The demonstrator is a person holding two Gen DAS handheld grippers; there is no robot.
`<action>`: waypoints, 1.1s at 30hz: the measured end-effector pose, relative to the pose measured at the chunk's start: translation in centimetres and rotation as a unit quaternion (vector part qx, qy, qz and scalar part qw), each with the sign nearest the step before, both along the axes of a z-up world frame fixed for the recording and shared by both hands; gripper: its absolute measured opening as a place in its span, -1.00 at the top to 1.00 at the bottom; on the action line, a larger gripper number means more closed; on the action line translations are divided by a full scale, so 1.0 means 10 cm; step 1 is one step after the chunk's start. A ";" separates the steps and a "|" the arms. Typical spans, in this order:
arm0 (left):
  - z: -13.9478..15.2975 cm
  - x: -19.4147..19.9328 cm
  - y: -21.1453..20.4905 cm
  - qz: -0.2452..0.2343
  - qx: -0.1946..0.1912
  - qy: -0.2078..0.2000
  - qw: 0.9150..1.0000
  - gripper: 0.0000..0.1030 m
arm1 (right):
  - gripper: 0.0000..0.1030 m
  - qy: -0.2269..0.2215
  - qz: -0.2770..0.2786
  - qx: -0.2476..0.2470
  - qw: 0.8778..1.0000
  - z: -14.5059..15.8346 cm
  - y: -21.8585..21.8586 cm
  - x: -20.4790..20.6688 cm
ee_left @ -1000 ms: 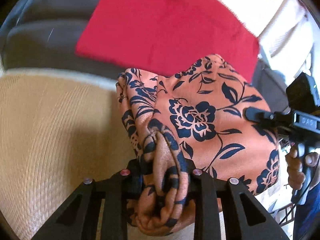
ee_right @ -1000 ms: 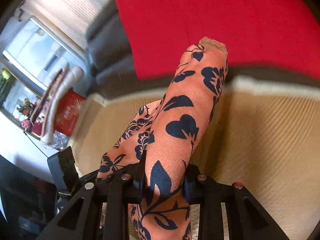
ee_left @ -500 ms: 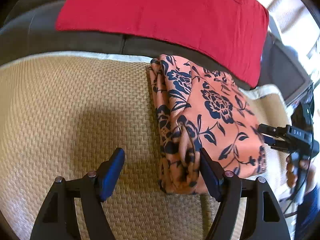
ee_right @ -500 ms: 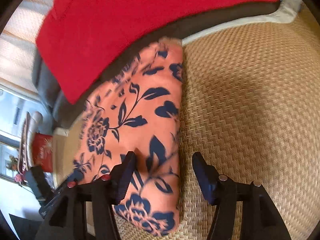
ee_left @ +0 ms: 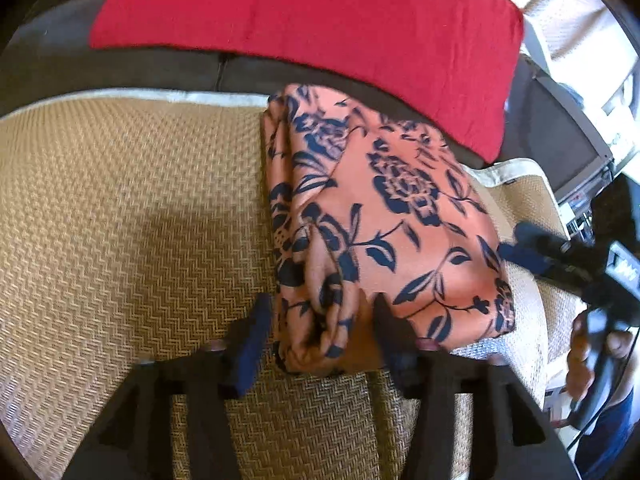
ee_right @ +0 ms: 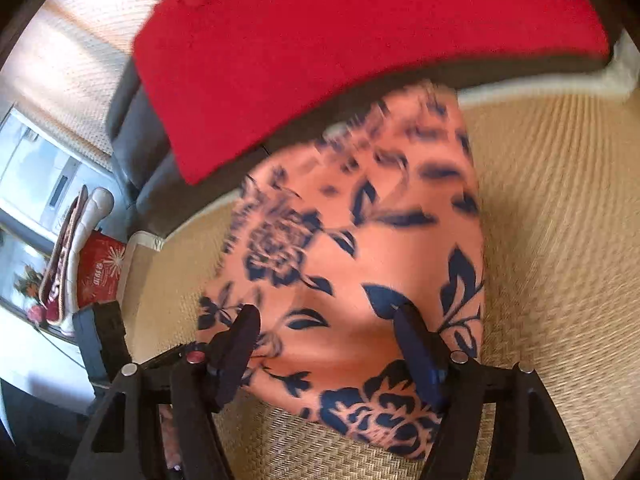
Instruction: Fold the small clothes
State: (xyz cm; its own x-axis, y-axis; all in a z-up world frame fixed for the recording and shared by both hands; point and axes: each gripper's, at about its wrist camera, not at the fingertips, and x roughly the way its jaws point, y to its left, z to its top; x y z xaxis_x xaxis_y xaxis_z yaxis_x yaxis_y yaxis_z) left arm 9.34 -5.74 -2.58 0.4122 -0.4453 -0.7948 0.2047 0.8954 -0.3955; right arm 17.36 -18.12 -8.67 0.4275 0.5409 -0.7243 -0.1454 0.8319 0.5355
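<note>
A folded orange cloth with a dark blue flower print (ee_left: 384, 220) lies on the woven straw mat (ee_left: 120, 220), its far edge against the sofa back. My left gripper (ee_left: 320, 320) stands at the cloth's near left corner. Its jaws are closing, with the bunched folded edge between them, and a narrow gap shows at the left pad (ee_left: 256, 320). My right gripper (ee_right: 324, 328) hovers over the cloth (ee_right: 360, 260) near its front edge. Its jaws are opening and the fabric lies flat beneath them, not pinched. The right gripper (ee_left: 560, 256) also shows at the cloth's right edge.
A red cushion (ee_left: 320, 12) leans on the dark sofa back (ee_left: 52, 60) just behind the cloth. The mat (ee_right: 560, 240) stretches bare to both sides. A person's hand (ee_left: 580, 344) holds the right gripper's handle. Window, shelf and a red box (ee_right: 100, 268) lie beyond the sofa's end.
Both grippers were shut on the lifted cloth; they lowered it onto the mat and let go. The left jaws have since narrowed around the corner; the right jaws widened further.
</note>
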 end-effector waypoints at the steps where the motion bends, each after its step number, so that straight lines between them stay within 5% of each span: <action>1: 0.00 0.00 -0.01 -0.002 0.003 -0.001 1.000 -0.22 | -0.59 -0.009 0.004 0.002 1.000 0.05 0.02 -0.03; 3: -0.01 -0.03 0.01 0.002 0.015 0.008 1.000 -0.22 | -0.72 -0.001 0.016 0.009 1.000 -0.01 0.04 -0.03; 6: 0.07 -0.16 0.16 0.017 0.035 0.008 0.999 -0.24 | -0.63 0.040 0.007 -0.018 0.999 -0.31 0.06 0.01; 11: 0.50 -0.43 0.28 0.081 0.118 -0.066 0.987 -0.78 | -0.73 -0.041 -0.027 -0.084 0.995 0.31 0.15 -0.41; 14: 0.69 -0.57 0.28 0.109 0.147 -0.101 0.978 -0.81 | -1.00 -0.074 -0.036 -0.163 0.983 0.52 0.28 -0.68; 17: 0.81 -0.67 0.24 0.117 0.160 -0.115 0.973 -0.81 | -1.00 -0.080 -0.048 -0.222 0.971 0.47 0.33 -0.94; 22: 0.94 -0.77 0.14 0.129 0.182 -0.148 0.964 -0.88 | -1.00 -0.077 -0.059 -0.253 0.962 0.38 0.37 -1.16; 33: 1.25 -0.90 -0.12 0.101 0.157 -0.171 0.967 -0.94 | -1.00 -0.115 -0.094 -0.300 0.942 0.73 0.21 -1.24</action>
